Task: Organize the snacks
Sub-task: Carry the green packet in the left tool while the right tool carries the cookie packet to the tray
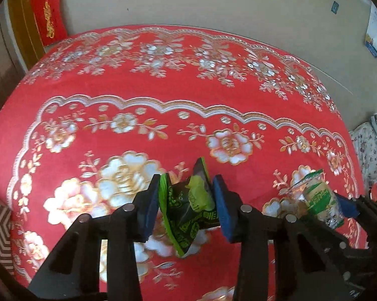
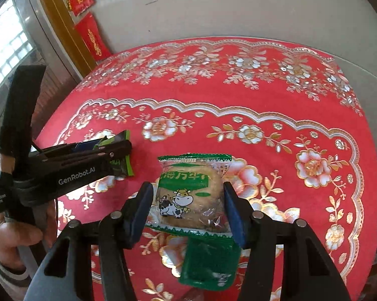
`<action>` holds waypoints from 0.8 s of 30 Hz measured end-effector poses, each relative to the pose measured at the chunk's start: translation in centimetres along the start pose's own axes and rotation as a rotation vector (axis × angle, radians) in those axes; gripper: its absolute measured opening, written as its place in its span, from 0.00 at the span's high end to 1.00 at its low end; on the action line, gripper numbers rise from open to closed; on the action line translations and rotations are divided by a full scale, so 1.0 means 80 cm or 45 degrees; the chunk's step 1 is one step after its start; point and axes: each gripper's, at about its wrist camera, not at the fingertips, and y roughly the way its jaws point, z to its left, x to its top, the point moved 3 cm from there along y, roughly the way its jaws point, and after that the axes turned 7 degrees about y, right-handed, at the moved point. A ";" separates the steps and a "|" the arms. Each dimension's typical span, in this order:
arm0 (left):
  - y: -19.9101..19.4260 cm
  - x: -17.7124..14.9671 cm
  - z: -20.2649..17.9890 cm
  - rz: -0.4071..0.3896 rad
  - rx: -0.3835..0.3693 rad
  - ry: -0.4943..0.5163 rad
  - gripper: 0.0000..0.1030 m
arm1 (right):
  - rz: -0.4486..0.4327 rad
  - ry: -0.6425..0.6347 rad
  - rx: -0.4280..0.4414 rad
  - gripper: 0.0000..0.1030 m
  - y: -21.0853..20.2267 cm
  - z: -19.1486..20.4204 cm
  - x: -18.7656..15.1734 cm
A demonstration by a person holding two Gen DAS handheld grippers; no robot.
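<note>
The left hand-held gripper (image 1: 187, 200) pinches a dark green snack packet (image 1: 188, 205) between its blue pads, crumpling the wrapper, so the grip looks firm enough to carry it. The right hand-held gripper (image 2: 188, 205) clamps a clear-wrapped round cake (image 2: 188, 195) with a cow on its label, by its 2 sides. Both snacks hang just above the near part of the red floral surface (image 1: 163, 95), side by side, probably to be set down together; no container is in view.
</note>
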 end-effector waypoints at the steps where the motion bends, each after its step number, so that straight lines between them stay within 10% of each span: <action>1: -0.003 -0.004 0.005 -0.003 -0.001 -0.004 0.59 | -0.001 -0.004 0.005 0.46 -0.001 0.003 -0.001; 24: -0.129 -0.116 0.092 -0.173 0.148 -0.024 0.59 | -0.055 -0.081 0.174 0.45 -0.035 0.136 -0.067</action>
